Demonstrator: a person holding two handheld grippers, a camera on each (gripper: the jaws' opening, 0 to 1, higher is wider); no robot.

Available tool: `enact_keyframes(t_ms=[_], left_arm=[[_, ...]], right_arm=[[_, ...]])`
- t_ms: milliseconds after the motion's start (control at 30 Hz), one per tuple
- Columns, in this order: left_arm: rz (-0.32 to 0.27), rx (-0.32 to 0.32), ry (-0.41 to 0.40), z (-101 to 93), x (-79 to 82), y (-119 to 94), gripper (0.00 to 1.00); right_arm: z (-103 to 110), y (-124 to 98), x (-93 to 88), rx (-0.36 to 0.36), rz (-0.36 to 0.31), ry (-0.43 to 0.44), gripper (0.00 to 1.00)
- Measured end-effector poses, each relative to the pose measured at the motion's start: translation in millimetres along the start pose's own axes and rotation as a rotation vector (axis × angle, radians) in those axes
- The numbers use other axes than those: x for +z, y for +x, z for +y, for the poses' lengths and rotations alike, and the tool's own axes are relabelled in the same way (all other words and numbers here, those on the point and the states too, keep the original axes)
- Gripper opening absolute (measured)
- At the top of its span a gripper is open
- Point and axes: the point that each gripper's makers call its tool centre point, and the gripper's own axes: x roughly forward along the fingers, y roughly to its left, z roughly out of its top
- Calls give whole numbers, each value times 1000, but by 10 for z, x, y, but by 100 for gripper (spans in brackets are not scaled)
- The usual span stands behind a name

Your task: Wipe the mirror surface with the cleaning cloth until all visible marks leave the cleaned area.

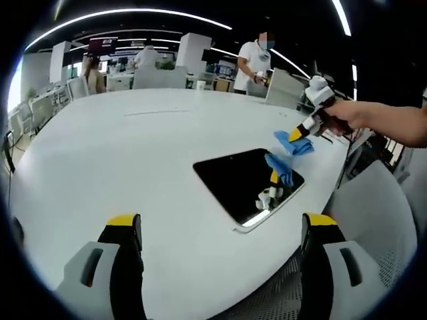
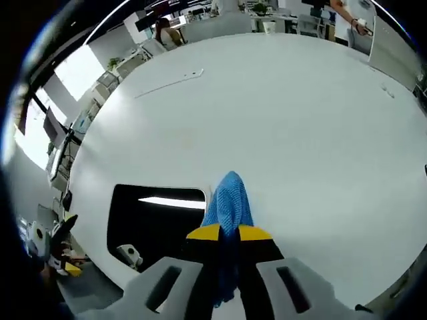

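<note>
Our right hand-held gripper is clamped on the blue cleaning cloth, held just above the mirror's far edge. Our left hand-held gripper hangs with its jaws apart near the mirror's closer side. The mirror lies flat on the white counter. We judge wiping is about to begin: next, lower the cloth onto the glass.

The mirror is dark, glossy glass with a pale smooth rim — it throws back a ceiling light and, toward 3 o'clock, the cloth. The cleaning cloth is blue woven fabric, matt and finely textured. The table is smooth white with a soft sheen.
</note>
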Motion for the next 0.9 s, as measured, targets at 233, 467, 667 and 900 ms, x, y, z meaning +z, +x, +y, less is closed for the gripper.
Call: enact_keyframes(t_ms=[233,467,667,900], left_arm=[[-6,9,-4,26,6,-5,98],[4,13,7,28,-6,-4,98],[11,25,4,50,-24,-7,98],[11,22,4,40,-24,-6,97]], right_arm=[[241,235,89,7,24,-60,2],[405,471,67,18,58,-83,2],[486,531,0,6,66,-105,2],[579,547,-3,10,75,-109,2]])
